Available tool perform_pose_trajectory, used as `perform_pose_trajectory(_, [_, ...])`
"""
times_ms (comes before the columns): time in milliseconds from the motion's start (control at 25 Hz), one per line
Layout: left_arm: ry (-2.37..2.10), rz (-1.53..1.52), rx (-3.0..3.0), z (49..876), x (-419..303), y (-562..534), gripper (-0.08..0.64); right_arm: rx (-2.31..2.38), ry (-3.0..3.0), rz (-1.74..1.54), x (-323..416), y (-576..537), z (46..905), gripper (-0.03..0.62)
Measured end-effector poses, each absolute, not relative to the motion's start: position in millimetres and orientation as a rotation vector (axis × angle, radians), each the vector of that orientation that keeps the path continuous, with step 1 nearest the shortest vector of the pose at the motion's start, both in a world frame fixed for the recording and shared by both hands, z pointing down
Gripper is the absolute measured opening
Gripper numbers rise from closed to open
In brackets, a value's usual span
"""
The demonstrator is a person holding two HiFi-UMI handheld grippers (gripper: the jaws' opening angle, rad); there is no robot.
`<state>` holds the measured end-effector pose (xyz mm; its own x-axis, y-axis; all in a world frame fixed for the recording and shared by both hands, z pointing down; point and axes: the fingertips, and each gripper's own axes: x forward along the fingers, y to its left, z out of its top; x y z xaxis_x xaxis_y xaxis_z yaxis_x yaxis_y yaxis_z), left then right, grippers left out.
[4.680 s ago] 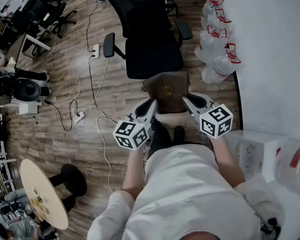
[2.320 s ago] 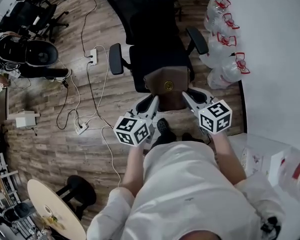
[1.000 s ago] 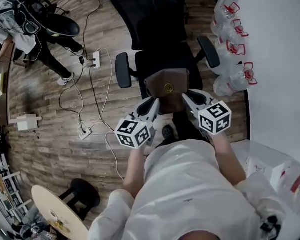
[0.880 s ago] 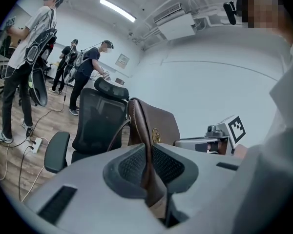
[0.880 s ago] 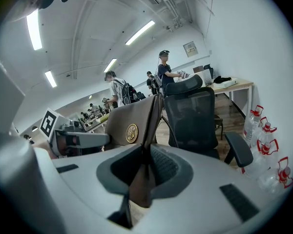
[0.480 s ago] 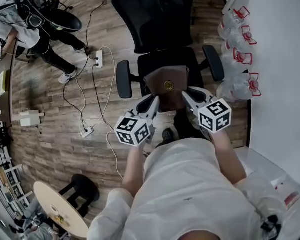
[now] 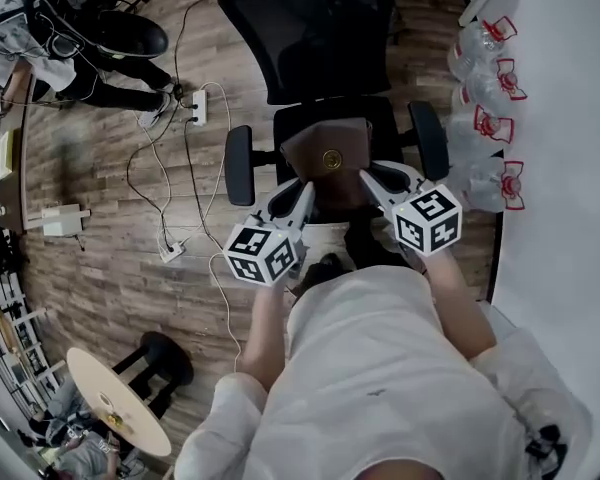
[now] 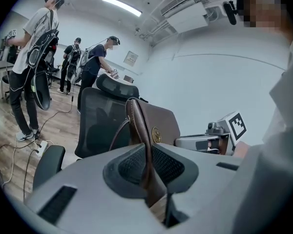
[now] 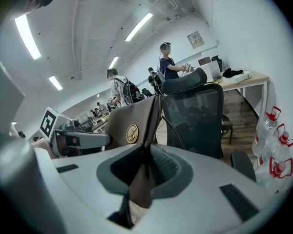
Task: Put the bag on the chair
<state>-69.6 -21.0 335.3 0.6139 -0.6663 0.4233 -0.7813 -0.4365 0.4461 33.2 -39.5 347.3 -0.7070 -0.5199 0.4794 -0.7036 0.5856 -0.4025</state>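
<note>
A brown leather bag with a round gold emblem hangs between my two grippers, over the seat of a black office chair. My left gripper is shut on the bag's left edge. My right gripper is shut on the bag's right edge. In the left gripper view the bag's flap and emblem stand upright in front of the chair's back. In the right gripper view the chair's mesh back rises just behind the bag. The bag's underside is hidden, so contact with the seat cannot be told.
The chair's armrests flank the bag. Several large water bottles stand along the white wall at the right. Cables and a power strip lie on the wood floor at the left. People stand at the far left. A round stool is behind me.
The chair has come closer under the bag as I stepped forward. Both grippers keep the same hold on the bag. The people at the left have shifted.
</note>
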Motion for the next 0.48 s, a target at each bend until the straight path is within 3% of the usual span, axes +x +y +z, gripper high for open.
perform_pose_trajectory(480, [-1.162,0.273,2.211,335,-51,-49,0.034,0.956,-2.523,0.833,49,-75,351,0.058])
